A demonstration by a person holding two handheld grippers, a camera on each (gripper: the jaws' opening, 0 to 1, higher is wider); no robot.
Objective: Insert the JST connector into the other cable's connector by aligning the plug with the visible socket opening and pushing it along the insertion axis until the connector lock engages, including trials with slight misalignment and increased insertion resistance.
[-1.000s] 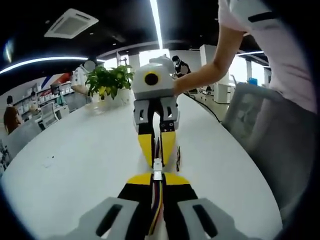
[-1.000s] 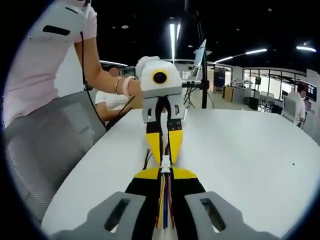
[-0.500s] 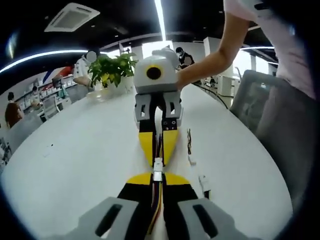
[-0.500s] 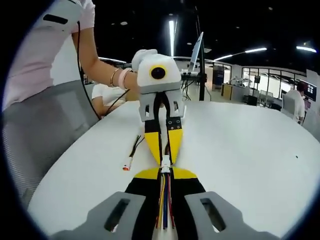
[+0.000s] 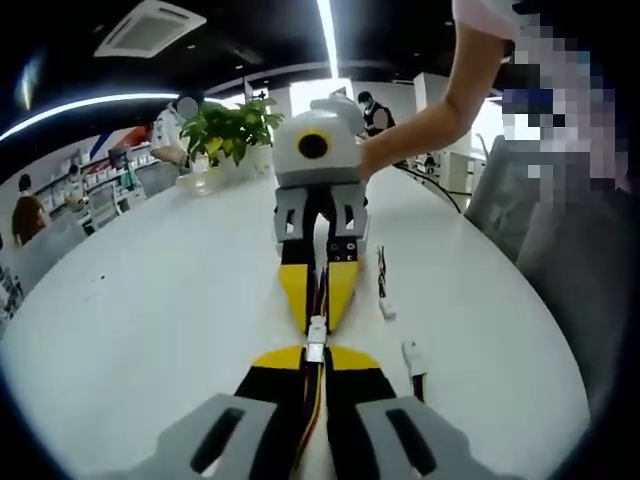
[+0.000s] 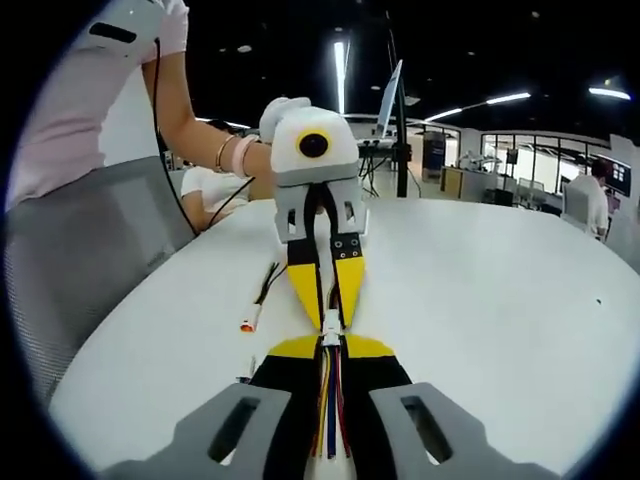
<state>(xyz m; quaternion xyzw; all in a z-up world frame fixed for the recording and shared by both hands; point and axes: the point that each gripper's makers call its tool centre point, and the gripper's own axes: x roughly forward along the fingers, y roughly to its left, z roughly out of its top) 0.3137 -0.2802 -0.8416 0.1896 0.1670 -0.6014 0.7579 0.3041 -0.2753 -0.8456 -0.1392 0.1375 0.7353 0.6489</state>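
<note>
In the left gripper view my left gripper [image 5: 315, 356] is shut on a bundle of coloured wires [image 5: 312, 410] that ends in a small white JST connector [image 5: 316, 350]. Facing it tip to tip, my right gripper [image 5: 316, 322] is shut on the other cable, whose white connector [image 5: 317, 328] touches the first. In the right gripper view the right gripper [image 6: 330, 348] holds red, blue and yellow wires [image 6: 330, 400]. The white connectors [image 6: 330, 325] meet at the left gripper [image 6: 329, 318] opposite. Whether the two are locked together is too small to tell.
The white table [image 5: 150, 300] lies under both grippers. Spare cables with white plugs [image 5: 388, 310] [image 5: 412, 355] lie to the right of the jaws, and one spare cable [image 6: 262, 295] appears in the right gripper view. A potted plant [image 5: 228, 130] stands far back. A grey chair [image 6: 90, 260] is at the table's edge.
Both cameras have shifted, bringing the spare cables on the table into view. The grippers stay tip to tip with the connectors touching.
</note>
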